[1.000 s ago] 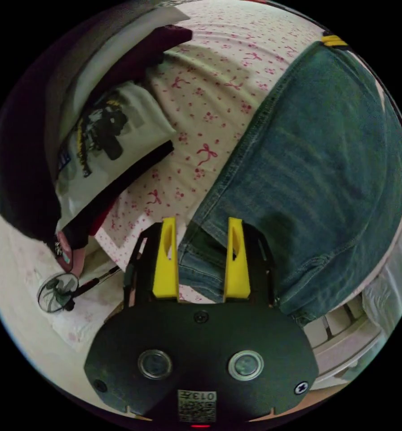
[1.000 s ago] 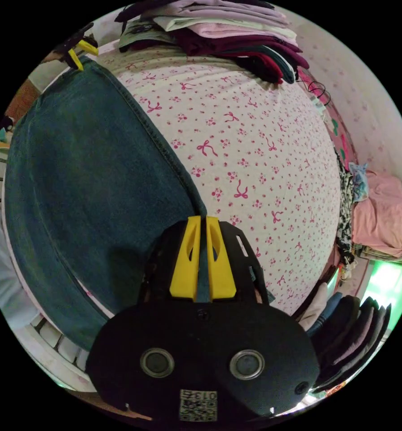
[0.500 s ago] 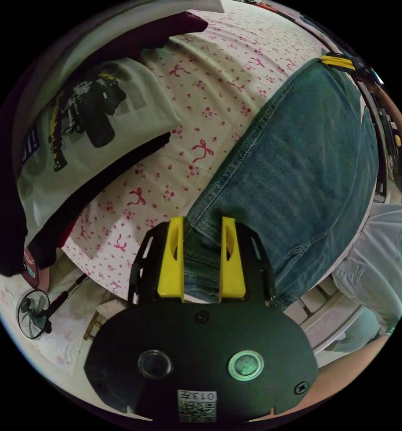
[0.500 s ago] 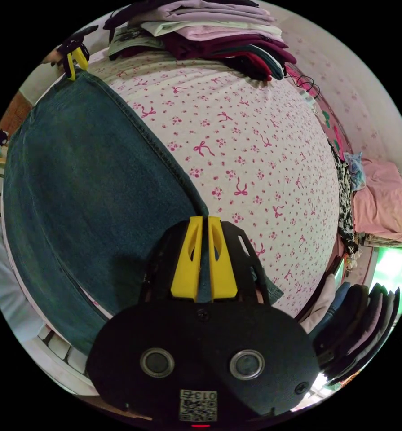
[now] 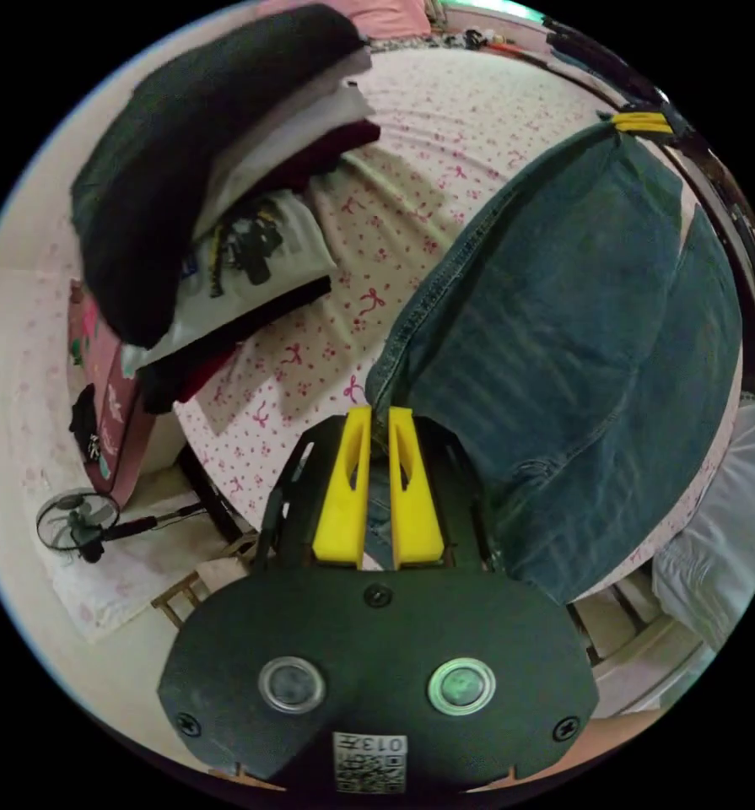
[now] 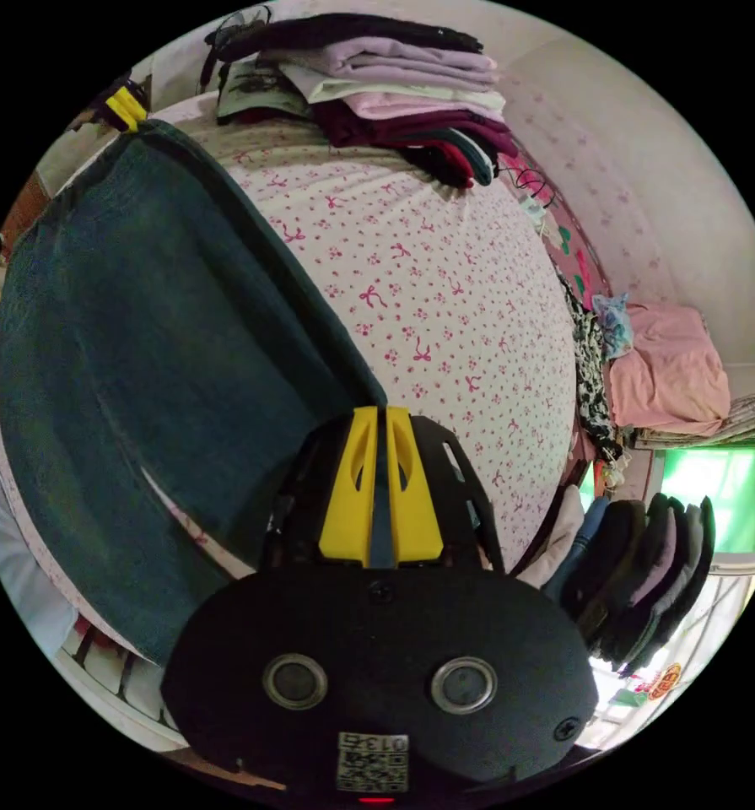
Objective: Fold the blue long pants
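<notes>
Holding the blue long pants taut above the bed, one edge corner per gripper. Left gripper and right gripper both clamped on denim; folded clothes stack at bed's far edge.

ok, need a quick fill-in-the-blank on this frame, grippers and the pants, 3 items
1. The left gripper is shut on a corner of the ____ pants.
2. The pants lie partly on a bed sheet printed with small pink ____.
3. In the right gripper view, the right gripper has its yellow fingers ____ on the denim edge.
4. A stack of folded clothes sits on the ____, beyond the pants.

Missing words: blue; bows; shut; bed
</notes>
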`<state>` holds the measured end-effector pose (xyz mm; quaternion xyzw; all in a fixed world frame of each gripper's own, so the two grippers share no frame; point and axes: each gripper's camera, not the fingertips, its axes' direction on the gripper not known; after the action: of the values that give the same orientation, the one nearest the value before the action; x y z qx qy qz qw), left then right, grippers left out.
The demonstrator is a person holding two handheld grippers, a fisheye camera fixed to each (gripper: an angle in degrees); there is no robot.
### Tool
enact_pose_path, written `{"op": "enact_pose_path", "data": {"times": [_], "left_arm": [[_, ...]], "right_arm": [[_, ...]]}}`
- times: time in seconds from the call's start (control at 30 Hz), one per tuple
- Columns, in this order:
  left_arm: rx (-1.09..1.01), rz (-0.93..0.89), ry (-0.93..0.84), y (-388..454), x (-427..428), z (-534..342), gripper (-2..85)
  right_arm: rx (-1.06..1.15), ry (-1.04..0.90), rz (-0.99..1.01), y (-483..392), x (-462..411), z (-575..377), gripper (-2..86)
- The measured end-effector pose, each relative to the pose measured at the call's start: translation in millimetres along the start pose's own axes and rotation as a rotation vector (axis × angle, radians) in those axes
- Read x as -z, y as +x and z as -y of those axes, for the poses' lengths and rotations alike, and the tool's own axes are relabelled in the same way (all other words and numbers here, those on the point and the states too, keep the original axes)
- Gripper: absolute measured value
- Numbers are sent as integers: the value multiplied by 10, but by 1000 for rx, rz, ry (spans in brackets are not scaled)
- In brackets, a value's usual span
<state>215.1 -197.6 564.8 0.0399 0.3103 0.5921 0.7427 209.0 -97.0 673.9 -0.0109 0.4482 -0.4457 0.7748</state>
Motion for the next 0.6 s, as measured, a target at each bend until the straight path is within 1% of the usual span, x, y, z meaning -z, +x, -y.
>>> {"op": "enact_pose_path", "data": {"times": [0.13, 0.17, 0.23, 0.33, 0.43, 0.5, 0.6], "left_arm": [[72, 96, 157, 555, 445, -785, 28], [77, 111, 173, 659, 495, -897, 29], [81, 181, 206, 1125, 634, -1324, 29], [100, 253, 204, 1735, 664, -1809, 29], [139, 281, 171, 2265, 538, -2218, 29], [154, 275, 138, 2504, 383, -2408, 31], [186, 186, 76, 2702, 26, -2625, 35]], "right_arm": [[-41, 94, -29, -286, 689, -709, 9], [-57, 112, -38, -411, 868, -941, 9], [-84, 132, -52, -633, 1108, -1289, 9], [-175, 158, -51, -1042, 1425, -1849, 9], [-285, 131, -40, -1504, 1537, -2311, 9], [-338, 103, -38, -1787, 1508, -2528, 9], [-364, 30, 11, -2162, 1290, -2756, 10]]}}
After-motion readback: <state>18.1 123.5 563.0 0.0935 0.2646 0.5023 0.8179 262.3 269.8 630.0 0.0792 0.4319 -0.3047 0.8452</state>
